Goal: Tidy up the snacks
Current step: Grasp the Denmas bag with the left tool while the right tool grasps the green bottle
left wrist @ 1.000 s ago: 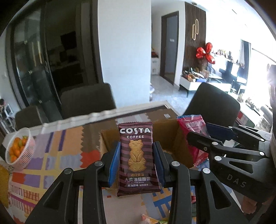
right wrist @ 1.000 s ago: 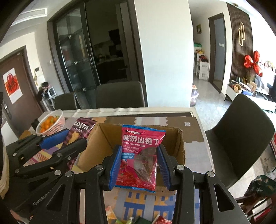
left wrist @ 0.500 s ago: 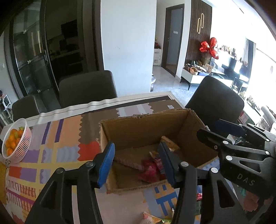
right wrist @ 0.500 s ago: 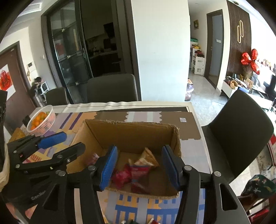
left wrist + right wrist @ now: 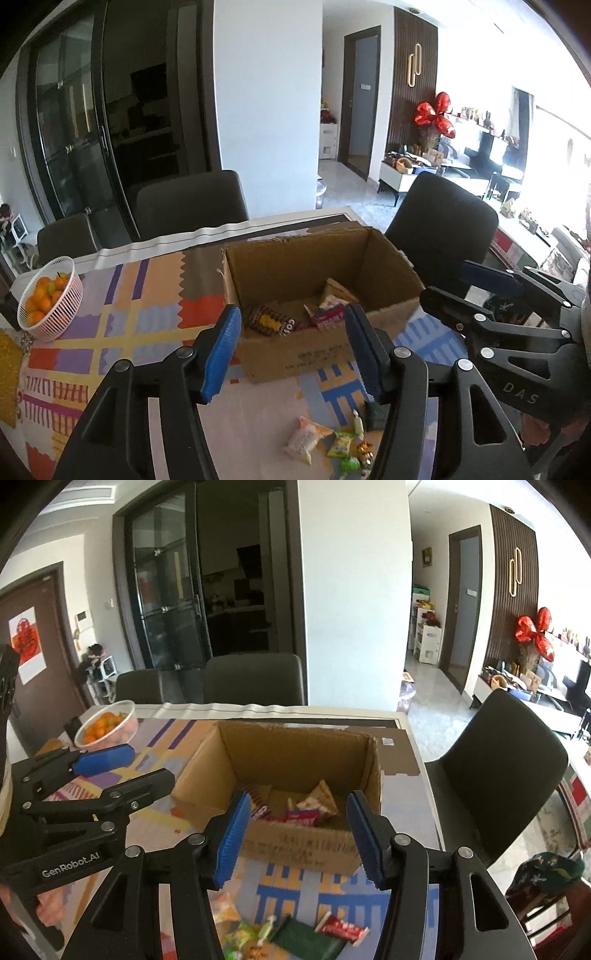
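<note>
Table w/ patchwork cloth, dark chairs round it, fruit basket at left. Cardboard box mid-table holds snack packets; more loose packets on near edge. Left gripper jaws opening, nothing between; right gripper open & empty (both angled down toward box).
</note>
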The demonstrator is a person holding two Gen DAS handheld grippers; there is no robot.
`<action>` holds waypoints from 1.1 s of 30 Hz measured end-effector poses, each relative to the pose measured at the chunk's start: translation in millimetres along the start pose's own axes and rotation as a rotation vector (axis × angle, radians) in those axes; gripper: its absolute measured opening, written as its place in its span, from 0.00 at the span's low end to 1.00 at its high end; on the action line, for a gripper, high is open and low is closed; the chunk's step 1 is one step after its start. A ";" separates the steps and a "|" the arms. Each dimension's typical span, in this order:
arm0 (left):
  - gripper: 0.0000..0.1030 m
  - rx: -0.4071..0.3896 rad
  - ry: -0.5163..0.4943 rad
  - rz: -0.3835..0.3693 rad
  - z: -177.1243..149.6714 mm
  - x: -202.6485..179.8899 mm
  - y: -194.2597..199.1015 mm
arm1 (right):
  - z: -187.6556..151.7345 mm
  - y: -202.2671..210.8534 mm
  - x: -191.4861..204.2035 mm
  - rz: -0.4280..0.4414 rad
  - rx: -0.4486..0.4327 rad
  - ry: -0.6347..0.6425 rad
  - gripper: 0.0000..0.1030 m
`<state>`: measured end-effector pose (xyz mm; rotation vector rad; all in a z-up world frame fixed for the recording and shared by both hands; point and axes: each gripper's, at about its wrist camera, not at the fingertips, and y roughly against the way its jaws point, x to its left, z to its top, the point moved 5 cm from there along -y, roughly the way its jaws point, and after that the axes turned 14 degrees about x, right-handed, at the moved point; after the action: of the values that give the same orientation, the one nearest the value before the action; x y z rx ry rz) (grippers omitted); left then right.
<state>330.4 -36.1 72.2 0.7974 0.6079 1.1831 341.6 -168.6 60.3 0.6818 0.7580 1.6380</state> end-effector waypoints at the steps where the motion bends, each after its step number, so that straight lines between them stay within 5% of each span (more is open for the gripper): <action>1: 0.57 -0.002 -0.002 0.000 -3.5 -1.8 2.7 | -3.2 2.9 1.3 0.001 -0.002 0.003 0.54; 14: 0.58 0.035 -0.050 0.034 -59.0 -6.8 12.0 | -54.4 14.4 15.2 0.004 0.021 0.018 0.54; 33: 0.58 0.132 -0.134 -0.005 -118.7 -10.6 -34.2 | -119.7 -40.2 31.7 0.068 0.206 0.005 0.53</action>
<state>254.6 -25.8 -25.5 0.9787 0.5813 1.0835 267.7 -146.1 -44.5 0.8582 0.9245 1.6370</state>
